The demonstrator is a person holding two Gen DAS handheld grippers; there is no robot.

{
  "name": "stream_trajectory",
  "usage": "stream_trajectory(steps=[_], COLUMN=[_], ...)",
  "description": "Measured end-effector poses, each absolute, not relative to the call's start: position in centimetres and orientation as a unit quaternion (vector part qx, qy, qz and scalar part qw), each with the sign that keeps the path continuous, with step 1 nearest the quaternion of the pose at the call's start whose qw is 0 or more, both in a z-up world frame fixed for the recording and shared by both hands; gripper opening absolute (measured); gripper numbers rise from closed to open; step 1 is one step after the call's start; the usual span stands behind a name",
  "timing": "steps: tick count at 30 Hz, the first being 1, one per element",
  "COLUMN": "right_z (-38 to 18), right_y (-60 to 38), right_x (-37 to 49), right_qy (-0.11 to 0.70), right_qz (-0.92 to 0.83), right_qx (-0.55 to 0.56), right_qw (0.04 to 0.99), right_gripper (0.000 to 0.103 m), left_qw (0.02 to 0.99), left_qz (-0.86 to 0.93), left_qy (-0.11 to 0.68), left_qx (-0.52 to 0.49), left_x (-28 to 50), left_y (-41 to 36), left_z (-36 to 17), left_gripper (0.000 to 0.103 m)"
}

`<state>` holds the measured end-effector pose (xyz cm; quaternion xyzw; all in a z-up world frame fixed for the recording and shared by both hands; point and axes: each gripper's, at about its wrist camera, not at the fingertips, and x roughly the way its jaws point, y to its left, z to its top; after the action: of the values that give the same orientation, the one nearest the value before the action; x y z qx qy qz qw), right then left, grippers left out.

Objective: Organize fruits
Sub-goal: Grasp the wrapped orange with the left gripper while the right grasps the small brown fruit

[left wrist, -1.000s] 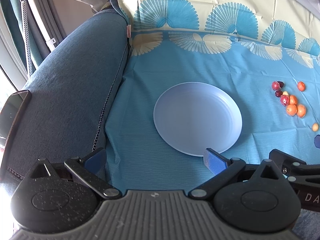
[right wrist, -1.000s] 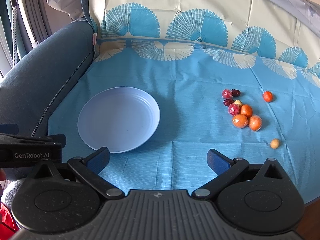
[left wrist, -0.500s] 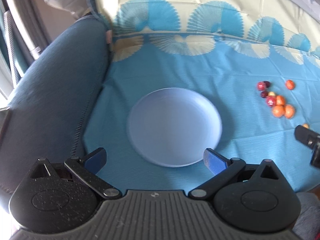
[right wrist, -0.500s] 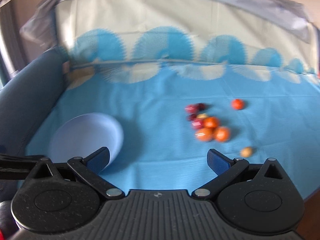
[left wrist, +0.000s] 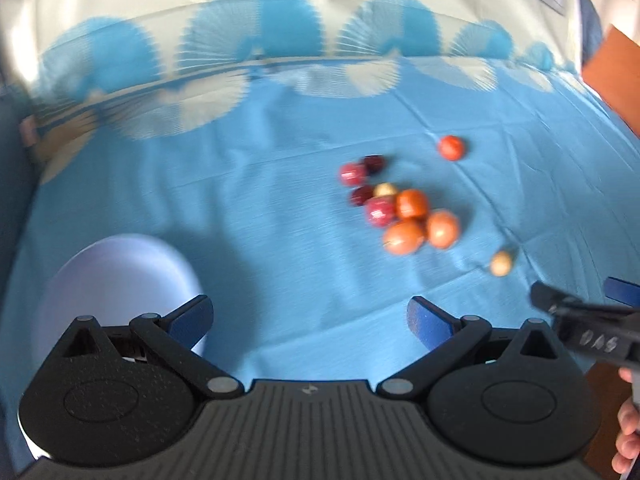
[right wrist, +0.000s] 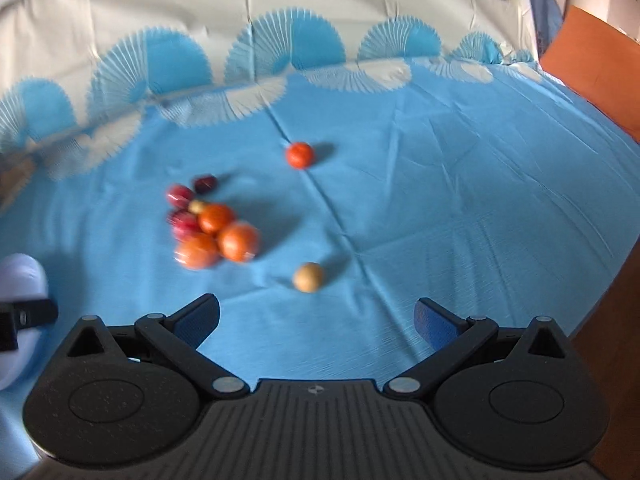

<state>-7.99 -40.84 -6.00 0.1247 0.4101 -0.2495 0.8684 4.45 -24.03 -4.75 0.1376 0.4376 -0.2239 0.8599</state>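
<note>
A cluster of small orange and red fruits (left wrist: 400, 208) lies on the blue tablecloth; it also shows in the right wrist view (right wrist: 212, 228). One orange fruit (left wrist: 452, 147) (right wrist: 299, 155) sits apart behind it, and a small tan fruit (left wrist: 501, 263) (right wrist: 307, 277) lies apart in front. A pale lilac plate (left wrist: 112, 272) sits at the lower left; only its edge (right wrist: 20, 276) shows in the right wrist view. My left gripper (left wrist: 310, 320) is open and empty above the cloth. My right gripper (right wrist: 316, 316) is open and empty just short of the tan fruit.
The blue tablecloth (right wrist: 440, 200) with its fan pattern runs up a cream backing behind. A dark blue sofa arm (left wrist: 12, 184) borders the left. An orange-brown surface (right wrist: 592, 60) shows past the cloth's right edge. The right gripper's body (left wrist: 592, 328) shows at the left view's right edge.
Both grippers have swung right: the plate has slid to the lower left of both views and the fruits have moved toward the centre and look nearer. Both stay open.
</note>
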Motion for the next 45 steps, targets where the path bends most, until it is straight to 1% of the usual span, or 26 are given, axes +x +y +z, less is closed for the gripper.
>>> stream_trajectory(steps=[6, 13, 15, 17, 18, 19, 20, 21, 22, 23, 24, 25, 26, 27, 31, 35, 40, 45], right_z=[-11.0, -14.5, -15.0, -15.2, -15.2, -15.2, -15.2, -15.2, -15.2, -15.1, -14.8, -14.6, -14.3, -14.2, -13.4, -11.2, -7.5, -2.9], right_y=[-44.4, -46.0, -45.8, -45.6, -45.6, -45.7, -45.7, -45.7, -45.5, -45.3, -45.0, -44.7, -44.4, -44.3, -45.0, -45.5, -44.3, -40.1], right_x=[-5.1, -3.3, -2.9, -2.8, -2.7, -2.7, -2.6, -2.6, -2.6, -2.7, -2.8, -3.0, -3.2, -3.3, -4.2, -5.7, -7.6, -9.6], right_qy=[0.435, 0.443, 0.443, 0.437, 0.436, 0.435, 0.434, 0.431, 0.428, 0.425, 0.419, 0.412, 0.406, 0.407, 0.400, 0.378, 0.359, 0.329], right_qz=[-0.219, -0.179, -0.180, -0.177, -0.177, -0.176, -0.174, -0.170, -0.167, -0.162, -0.153, -0.144, -0.140, -0.136, -0.158, -0.170, -0.157, -0.113], right_qx=[0.094, 0.117, 0.105, 0.093, 0.091, 0.091, 0.091, 0.091, 0.086, 0.079, 0.072, 0.065, 0.055, 0.052, 0.083, 0.114, 0.134, 0.138], right_qw=[0.868, 0.871, 0.872, 0.877, 0.878, 0.879, 0.879, 0.882, 0.884, 0.887, 0.892, 0.898, 0.901, 0.902, 0.899, 0.903, 0.910, 0.927], right_gripper=[0.102, 0.102, 0.102, 0.102, 0.102, 0.102, 0.102, 0.101, 0.098, 0.090, 0.071, 0.060, 0.030, 0.028, 0.028, 0.028, 0.028, 0.028], left_qw=[0.849, 0.835, 0.830, 0.823, 0.820, 0.819, 0.820, 0.818, 0.818, 0.820, 0.819, 0.819, 0.821, 0.823, 0.829, 0.837, 0.850, 0.867], left_qz=[-0.252, -0.259, -0.263, -0.272, -0.276, -0.278, -0.276, -0.277, -0.279, -0.281, -0.285, -0.287, -0.288, -0.288, -0.282, -0.256, -0.223, -0.177], left_qy=[0.438, 0.461, 0.467, 0.472, 0.476, 0.479, 0.480, 0.484, 0.482, 0.479, 0.479, 0.478, 0.475, 0.472, 0.469, 0.473, 0.468, 0.457], left_qx=[0.155, 0.152, 0.154, 0.159, 0.157, 0.152, 0.146, 0.142, 0.142, 0.142, 0.139, 0.135, 0.133, 0.134, 0.120, 0.106, 0.089, 0.089], left_x=[7.1, 9.5, 10.0, 10.4, 10.5, 10.6, 10.7, 10.8, 10.8, 10.7, 10.7, 10.6, 10.4, 10.2, 8.8, 6.7, 3.7, 0.2], left_y=[-30.6, -33.8, -34.3, -34.6, -34.6, -34.5, -34.4, -34.4, -34.4, -34.4, -34.3, -34.2, -34.0, -33.8, -31.9, -29.0, -23.5, -17.1], left_z=[-8.8, -12.1, -12.8, -13.2, -13.4, -13.6, -13.7, -13.8, -13.7, -13.5, -13.3, -13.2, -13.0, -12.8, -11.0, -8.2, -3.9, 0.4], left_gripper=[0.103, 0.102, 0.095, 0.080, 0.078, 0.074, 0.063, 0.056, 0.043, 0.042, 0.042, 0.041, 0.041, 0.041, 0.041, 0.041, 0.041, 0.041])
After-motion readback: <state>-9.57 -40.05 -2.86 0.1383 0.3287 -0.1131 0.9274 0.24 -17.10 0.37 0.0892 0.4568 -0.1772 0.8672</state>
